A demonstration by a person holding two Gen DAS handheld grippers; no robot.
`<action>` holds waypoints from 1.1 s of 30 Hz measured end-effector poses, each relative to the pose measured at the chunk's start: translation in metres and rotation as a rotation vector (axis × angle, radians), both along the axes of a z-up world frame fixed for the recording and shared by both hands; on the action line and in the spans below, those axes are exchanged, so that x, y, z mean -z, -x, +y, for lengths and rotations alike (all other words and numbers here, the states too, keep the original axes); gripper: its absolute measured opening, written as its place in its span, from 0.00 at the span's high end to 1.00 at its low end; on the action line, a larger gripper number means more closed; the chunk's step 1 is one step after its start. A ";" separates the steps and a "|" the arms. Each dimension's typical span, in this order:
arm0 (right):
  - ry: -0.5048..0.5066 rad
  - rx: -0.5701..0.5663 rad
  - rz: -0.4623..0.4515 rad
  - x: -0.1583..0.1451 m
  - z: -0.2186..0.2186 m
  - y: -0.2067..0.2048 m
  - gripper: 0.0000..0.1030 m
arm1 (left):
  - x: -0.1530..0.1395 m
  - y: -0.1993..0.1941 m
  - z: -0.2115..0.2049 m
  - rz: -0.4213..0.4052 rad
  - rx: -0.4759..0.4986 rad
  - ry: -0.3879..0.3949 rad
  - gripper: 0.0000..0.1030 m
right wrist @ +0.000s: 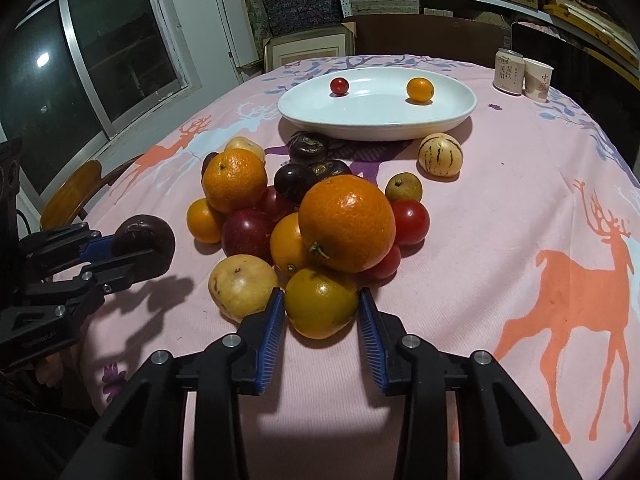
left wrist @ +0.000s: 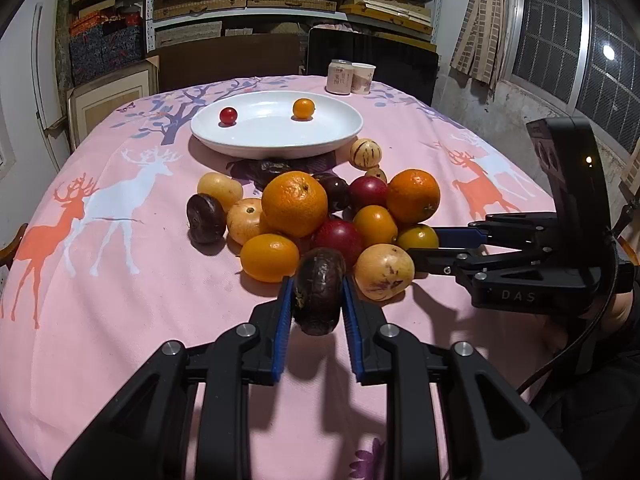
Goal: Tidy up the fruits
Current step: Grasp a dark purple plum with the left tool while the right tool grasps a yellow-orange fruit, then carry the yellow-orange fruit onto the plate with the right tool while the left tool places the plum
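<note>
My left fingers (left wrist: 285, 312) cover both flanks of the dark wrinkled fruit (left wrist: 318, 290), so its sides can't be read. Whether my right fingers (right wrist: 272, 320) actually press the yellow-green citrus (right wrist: 321, 302) I can't tell; the contact spots are hidden behind the pads. Bottom fruits of the pile (right wrist: 304, 216) are buried under the big orange (right wrist: 347, 222). Dark fruit under the plate rim (left wrist: 276, 151) is partly hidden. Print on the can (right wrist: 509, 71) and cup (right wrist: 538, 80) is too small to read. Desk (left wrist: 120, 280) edges are cut off at frame bottom.
</note>
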State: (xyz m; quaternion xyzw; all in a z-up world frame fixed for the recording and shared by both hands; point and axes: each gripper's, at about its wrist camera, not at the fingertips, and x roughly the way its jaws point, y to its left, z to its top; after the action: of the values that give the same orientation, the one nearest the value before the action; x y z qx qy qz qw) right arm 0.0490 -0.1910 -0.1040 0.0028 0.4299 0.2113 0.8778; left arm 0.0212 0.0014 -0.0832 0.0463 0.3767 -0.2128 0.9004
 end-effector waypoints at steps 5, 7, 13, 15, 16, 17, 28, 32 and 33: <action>-0.007 -0.004 -0.006 -0.003 -0.003 0.010 0.64 | -0.001 0.001 0.001 -0.005 0.001 0.004 0.78; -0.012 -0.013 -0.014 -0.008 -0.004 0.016 0.64 | -0.003 0.002 0.002 -0.011 0.000 0.009 0.78; -0.056 0.008 -0.095 -0.038 -0.022 0.033 0.64 | -0.014 0.002 0.004 -0.027 -0.001 0.021 0.78; -0.090 0.031 -0.135 -0.055 -0.032 0.031 0.64 | -0.021 -0.001 0.004 -0.040 -0.002 0.018 0.78; -0.102 0.039 -0.154 -0.063 -0.037 0.029 0.64 | -0.025 -0.004 0.004 -0.046 -0.003 0.017 0.78; -0.102 0.050 -0.176 -0.071 -0.041 0.026 0.64 | -0.028 -0.008 0.005 -0.051 -0.005 0.018 0.78; -0.068 0.098 -0.232 -0.103 -0.042 -0.065 0.64 | -0.061 -0.100 -0.005 -0.058 -0.031 0.027 0.77; -0.037 0.110 -0.189 -0.088 -0.032 -0.110 0.64 | -0.052 -0.156 -0.009 -0.013 -0.061 0.032 0.77; -0.029 0.116 -0.173 -0.082 -0.028 -0.123 0.64 | -0.048 -0.170 -0.009 0.007 -0.074 0.034 0.77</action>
State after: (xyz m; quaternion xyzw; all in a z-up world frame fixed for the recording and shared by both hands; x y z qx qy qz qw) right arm 0.1721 -0.2193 -0.0220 0.0222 0.3485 0.1658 0.9223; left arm 0.1913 -0.0072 -0.0355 0.0163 0.3776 -0.1857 0.9070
